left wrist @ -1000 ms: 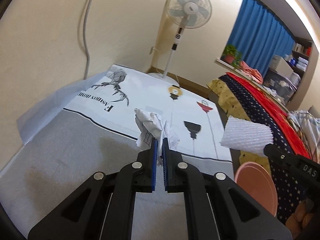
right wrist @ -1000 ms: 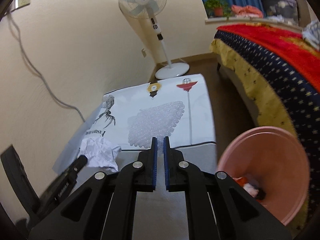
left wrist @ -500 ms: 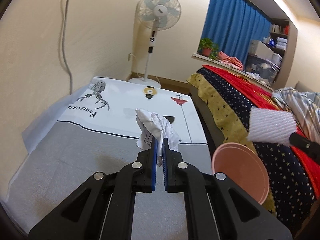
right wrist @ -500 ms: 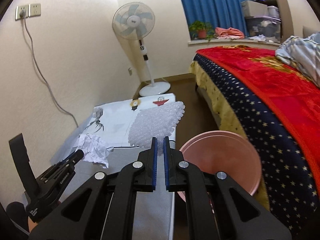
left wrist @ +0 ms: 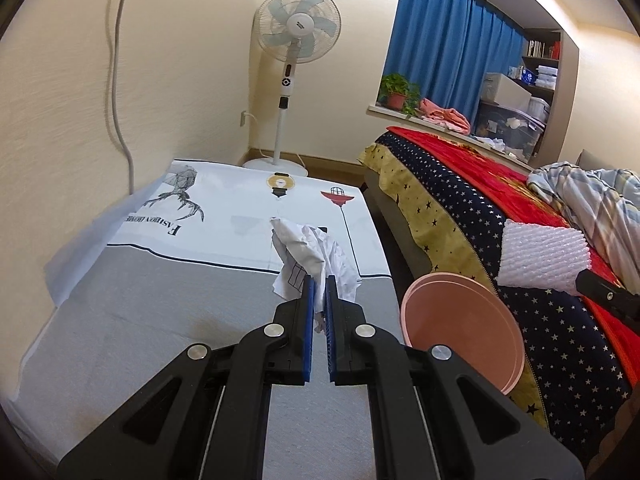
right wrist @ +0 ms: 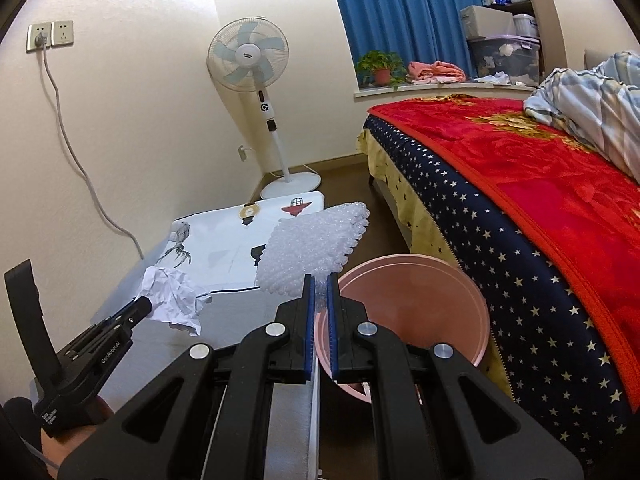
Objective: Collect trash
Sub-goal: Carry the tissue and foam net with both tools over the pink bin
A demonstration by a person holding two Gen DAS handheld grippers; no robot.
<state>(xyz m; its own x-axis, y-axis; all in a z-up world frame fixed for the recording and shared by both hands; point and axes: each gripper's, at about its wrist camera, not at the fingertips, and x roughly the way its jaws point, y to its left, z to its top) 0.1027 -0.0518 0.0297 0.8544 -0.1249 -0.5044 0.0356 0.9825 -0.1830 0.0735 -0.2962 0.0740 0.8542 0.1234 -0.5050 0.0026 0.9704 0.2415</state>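
Bedroom: bed [right wrist: 540, 184], standing fan [right wrist: 248, 60].

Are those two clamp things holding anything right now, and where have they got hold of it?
Left gripper pinches the crumpled paper by its lower edge; right gripper pinches the bubble wrap by its near edge.

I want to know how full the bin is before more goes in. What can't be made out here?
- Pink plastic bin, right wrist view: its bottom is hidden behind the right claw and the clear bubble wrap sheet.
- Left wrist view: only its rim and upper wall show; the left claw covers its near side.
- Crumpled white paper: its print is too small.
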